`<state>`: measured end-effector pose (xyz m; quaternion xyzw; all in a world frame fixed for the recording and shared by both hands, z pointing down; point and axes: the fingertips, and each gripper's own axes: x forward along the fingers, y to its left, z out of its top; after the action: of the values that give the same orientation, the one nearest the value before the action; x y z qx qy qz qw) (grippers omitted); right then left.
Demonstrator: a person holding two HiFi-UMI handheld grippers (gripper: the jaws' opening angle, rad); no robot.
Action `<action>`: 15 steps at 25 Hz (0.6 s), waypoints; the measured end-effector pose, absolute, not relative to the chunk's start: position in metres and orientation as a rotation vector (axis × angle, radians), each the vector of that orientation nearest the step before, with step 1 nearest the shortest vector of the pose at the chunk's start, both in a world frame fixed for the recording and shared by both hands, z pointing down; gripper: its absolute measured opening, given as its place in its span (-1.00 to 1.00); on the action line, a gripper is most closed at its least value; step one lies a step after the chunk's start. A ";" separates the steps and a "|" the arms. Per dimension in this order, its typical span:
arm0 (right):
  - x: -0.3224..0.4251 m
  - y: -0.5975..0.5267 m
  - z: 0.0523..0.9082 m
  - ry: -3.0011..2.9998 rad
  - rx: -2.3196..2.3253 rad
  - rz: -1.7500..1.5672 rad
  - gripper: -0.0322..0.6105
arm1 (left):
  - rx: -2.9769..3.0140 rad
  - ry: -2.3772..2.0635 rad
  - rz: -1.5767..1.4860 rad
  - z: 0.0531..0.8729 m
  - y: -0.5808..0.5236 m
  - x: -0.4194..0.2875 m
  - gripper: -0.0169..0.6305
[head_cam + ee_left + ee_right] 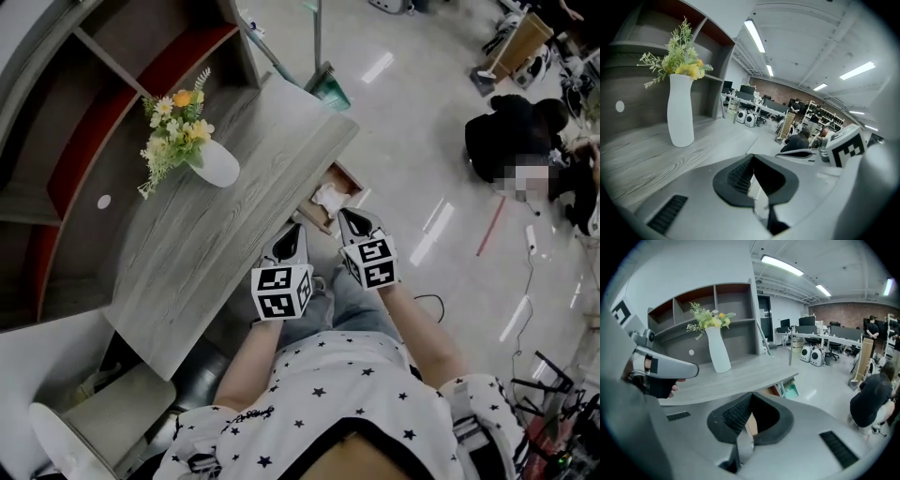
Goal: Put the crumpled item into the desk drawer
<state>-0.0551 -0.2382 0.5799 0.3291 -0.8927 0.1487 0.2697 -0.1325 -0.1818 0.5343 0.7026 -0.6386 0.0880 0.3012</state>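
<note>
A crumpled white item (330, 199) lies inside the open wooden drawer (351, 175) at the right edge of the grey desk (187, 253). My left gripper (293, 231) is over the desk's edge just short of the drawer, its jaws shut with nothing between them (752, 157). My right gripper (350, 217) hangs beside the drawer's near end, also shut and empty (750, 395). In the right gripper view the drawer (775, 391) peeks out under the desk edge, and the left gripper (661, 367) shows at the left.
A white vase with yellow flowers (214, 161) stands on the desk before a shelf unit (84, 112). A teal bin (330, 89) stands past the desk's end. A person in black (511, 141) is low down on the floor at right. A white chair (94, 422) is at bottom left.
</note>
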 end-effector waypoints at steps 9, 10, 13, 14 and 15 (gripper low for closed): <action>-0.046 -0.216 0.523 -2.497 0.958 0.371 -0.92 | 1.937 -1.695 0.222 0.505 -0.172 -0.125 -0.91; -0.045 -0.214 0.518 -2.506 0.966 0.368 -0.92 | 1.942 -1.697 0.219 0.503 -0.171 -0.124 -0.91; -0.042 -0.209 0.506 -2.529 0.986 0.369 -0.92 | 1.955 -1.703 0.209 0.496 -0.168 -0.124 -0.91; -0.041 -0.207 0.502 -2.535 0.992 0.372 -0.92 | 1.959 -1.704 0.208 0.494 -0.166 -0.124 -0.91; -0.040 -0.205 0.499 -2.542 0.998 0.375 -0.92 | 1.964 -1.705 0.208 0.492 -0.165 -0.124 -0.91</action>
<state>-0.0403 -0.2050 0.4990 0.3553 -0.9051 0.1334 0.1915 -0.1235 -0.1648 0.4918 0.7262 -0.6305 0.0768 0.2630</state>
